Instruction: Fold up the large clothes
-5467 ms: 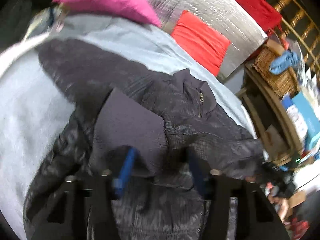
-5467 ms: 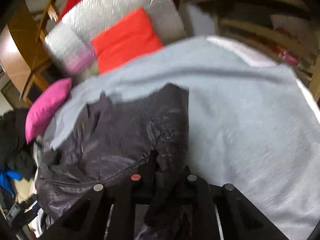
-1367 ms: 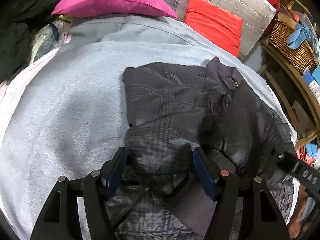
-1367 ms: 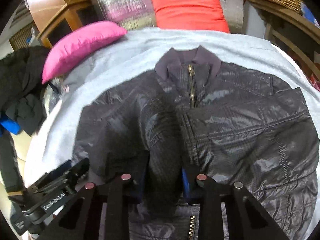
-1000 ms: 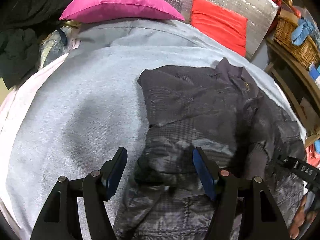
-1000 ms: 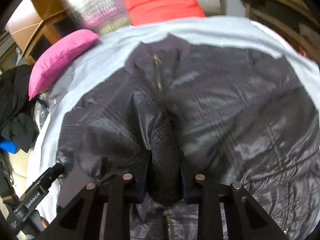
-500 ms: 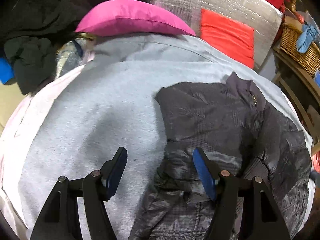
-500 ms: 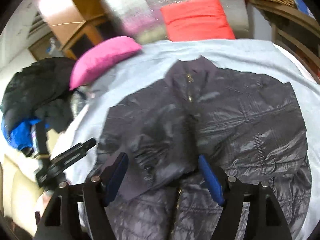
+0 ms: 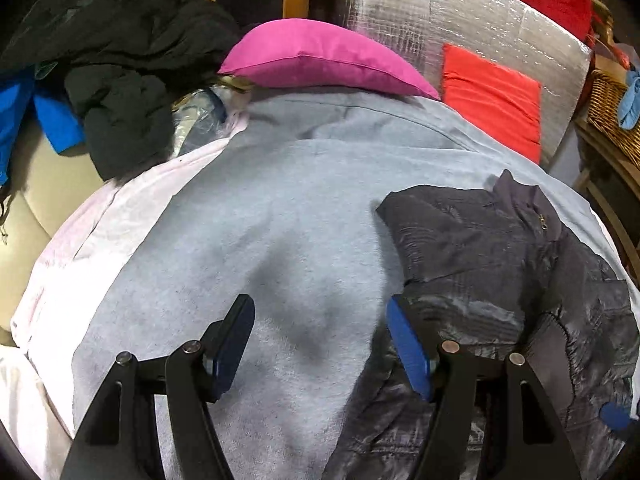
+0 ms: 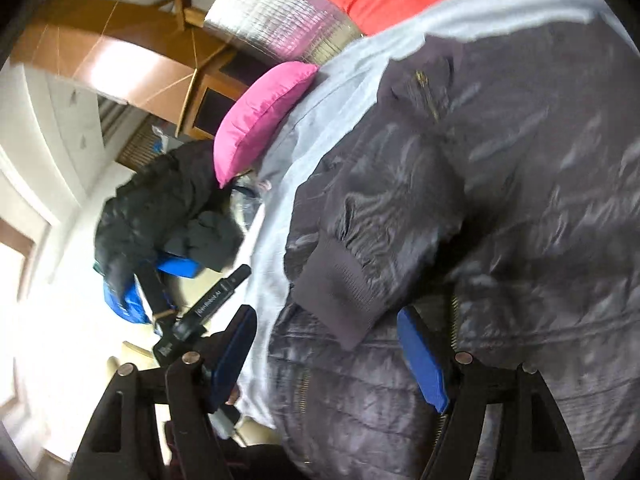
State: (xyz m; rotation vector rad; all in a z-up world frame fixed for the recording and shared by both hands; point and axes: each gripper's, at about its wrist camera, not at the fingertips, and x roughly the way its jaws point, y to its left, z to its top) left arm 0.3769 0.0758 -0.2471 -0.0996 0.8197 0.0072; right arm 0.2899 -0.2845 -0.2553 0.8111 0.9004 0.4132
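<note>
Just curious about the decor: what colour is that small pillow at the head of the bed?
Bright pink. The pillow shows best in the left wrist view.

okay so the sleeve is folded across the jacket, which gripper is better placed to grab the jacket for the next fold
Probably the right gripper: its open jaws hang over the jacket by the sleeve cuff. The left gripper frames bare grey blanket.

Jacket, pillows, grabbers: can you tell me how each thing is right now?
Jacket: lying on the blanket, one sleeve folded across its front, nothing holding it.
Left gripper: open, empty, above the blanket.
Right gripper: open, empty, above the jacket.
Blanket: spread out, mostly smooth.
Pink pillow: resting at the blanket's far edge.
Red cushion: propped against the silver pad.
Black coat: bunched in a heap, unfolded.
</note>
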